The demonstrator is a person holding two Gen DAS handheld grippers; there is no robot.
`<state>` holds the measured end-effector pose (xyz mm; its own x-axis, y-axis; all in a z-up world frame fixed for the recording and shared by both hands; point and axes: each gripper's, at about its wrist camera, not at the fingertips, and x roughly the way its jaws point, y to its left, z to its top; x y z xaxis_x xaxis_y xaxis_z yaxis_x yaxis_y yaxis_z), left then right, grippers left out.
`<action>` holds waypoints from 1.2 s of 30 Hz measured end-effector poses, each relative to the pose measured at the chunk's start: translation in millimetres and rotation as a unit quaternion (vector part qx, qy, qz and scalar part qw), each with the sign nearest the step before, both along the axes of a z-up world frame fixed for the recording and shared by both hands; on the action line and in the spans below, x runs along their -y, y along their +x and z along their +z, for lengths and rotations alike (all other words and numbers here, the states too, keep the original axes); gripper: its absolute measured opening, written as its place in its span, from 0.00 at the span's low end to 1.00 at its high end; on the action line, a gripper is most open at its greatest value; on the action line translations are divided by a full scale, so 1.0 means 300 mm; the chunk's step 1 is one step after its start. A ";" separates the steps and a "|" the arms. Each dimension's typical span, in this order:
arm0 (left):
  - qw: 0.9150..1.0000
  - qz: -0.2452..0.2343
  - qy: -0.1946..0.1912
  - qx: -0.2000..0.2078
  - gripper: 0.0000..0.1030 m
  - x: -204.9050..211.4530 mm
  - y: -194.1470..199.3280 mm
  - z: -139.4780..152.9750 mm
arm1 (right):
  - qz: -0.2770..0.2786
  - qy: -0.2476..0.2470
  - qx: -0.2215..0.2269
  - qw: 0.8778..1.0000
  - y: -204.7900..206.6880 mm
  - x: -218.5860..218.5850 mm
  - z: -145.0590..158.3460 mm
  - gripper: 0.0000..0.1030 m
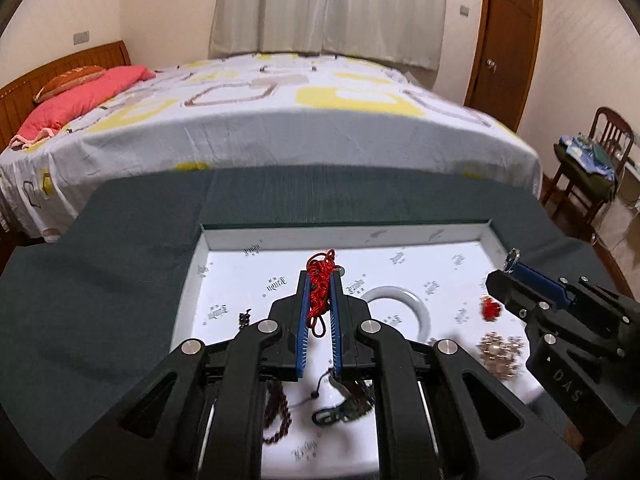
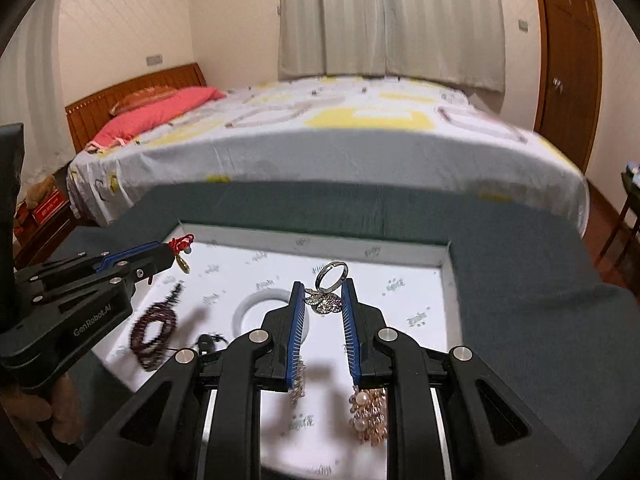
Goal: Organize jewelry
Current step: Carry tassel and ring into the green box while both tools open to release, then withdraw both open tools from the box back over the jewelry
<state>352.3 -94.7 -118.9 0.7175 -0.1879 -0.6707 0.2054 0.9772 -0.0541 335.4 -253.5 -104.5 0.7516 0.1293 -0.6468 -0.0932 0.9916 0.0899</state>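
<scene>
Braided red cord sits pinched in left jaws; right jaws clamp a thin silver ring with sparkly charm.

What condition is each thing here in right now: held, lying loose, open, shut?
Left gripper: shut on the red cord.
Right gripper: shut on the silver ring.
White tray: open, on the dark cloth.
Dark bead strand: lying loose in the tray.
White bangle: lying flat.
Pearl cluster: lying loose.
Door: shut.
</scene>
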 end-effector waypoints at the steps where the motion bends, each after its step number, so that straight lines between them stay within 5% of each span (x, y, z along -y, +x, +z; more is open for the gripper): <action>1: 1.000 0.001 0.003 -0.005 0.09 0.003 0.010 -0.014 | 0.001 -0.001 -0.013 1.000 0.021 0.002 -0.024 0.19; 8: 0.998 0.006 0.006 -0.059 0.09 0.016 0.092 -0.128 | 0.004 -0.015 -0.057 0.998 0.081 -0.003 -0.114 0.19; 19: 0.997 0.004 0.017 -0.074 0.13 0.020 0.110 -0.142 | 0.004 -0.011 -0.081 0.997 0.106 0.004 -0.135 0.19; 25: 0.998 0.006 0.024 -0.061 0.52 0.025 0.095 -0.130 | 0.001 -0.006 -0.074 0.997 0.099 0.005 -0.125 0.40; 36: 0.999 0.016 0.007 -0.040 0.64 0.000 0.038 -0.093 | -0.012 0.005 -0.039 0.999 0.017 0.042 -0.049 0.40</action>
